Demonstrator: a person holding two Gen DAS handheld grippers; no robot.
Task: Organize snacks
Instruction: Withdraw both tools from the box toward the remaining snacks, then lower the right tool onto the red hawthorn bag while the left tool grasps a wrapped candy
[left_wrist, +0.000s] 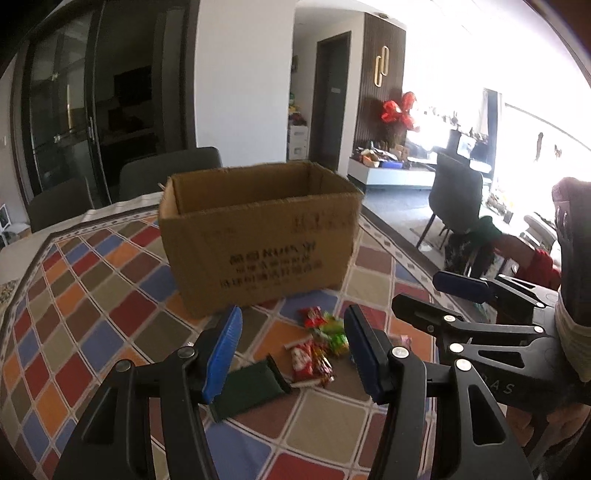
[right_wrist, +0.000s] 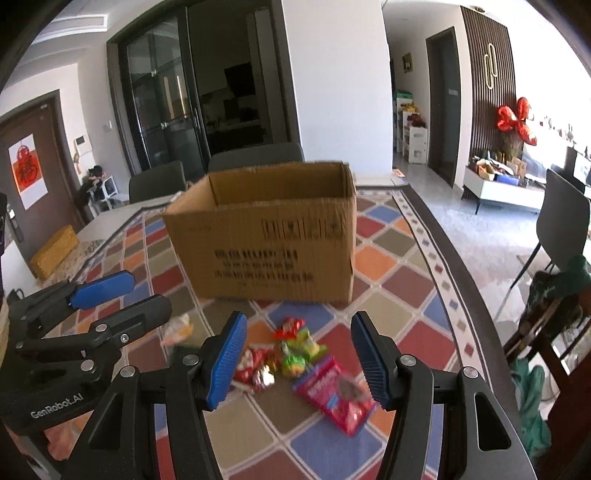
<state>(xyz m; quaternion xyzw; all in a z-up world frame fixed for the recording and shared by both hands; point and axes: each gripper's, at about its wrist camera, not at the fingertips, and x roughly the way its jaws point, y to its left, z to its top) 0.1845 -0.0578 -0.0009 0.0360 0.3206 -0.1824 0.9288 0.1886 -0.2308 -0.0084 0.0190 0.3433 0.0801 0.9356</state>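
Observation:
An open cardboard box (left_wrist: 258, 236) stands on the checkered tablecloth (left_wrist: 92, 295); it also shows in the right wrist view (right_wrist: 273, 240). In front of it lie small snack packets: red and green ones (left_wrist: 325, 328), a red-white packet (left_wrist: 303, 360) and a dark green pouch (left_wrist: 251, 387). The right wrist view shows the red and green packets (right_wrist: 295, 347) and a pink-red bag (right_wrist: 336, 395). My left gripper (left_wrist: 293, 350) is open and empty above the packets. My right gripper (right_wrist: 299, 360) is open and empty above them; it shows in the left wrist view (left_wrist: 436, 291).
Dark chairs (right_wrist: 255, 157) stand behind the table. Another chair (right_wrist: 561, 225) stands at the right on the floor. A yellow item (right_wrist: 53, 251) lies at the table's far left. My left gripper shows at the left of the right wrist view (right_wrist: 122, 295).

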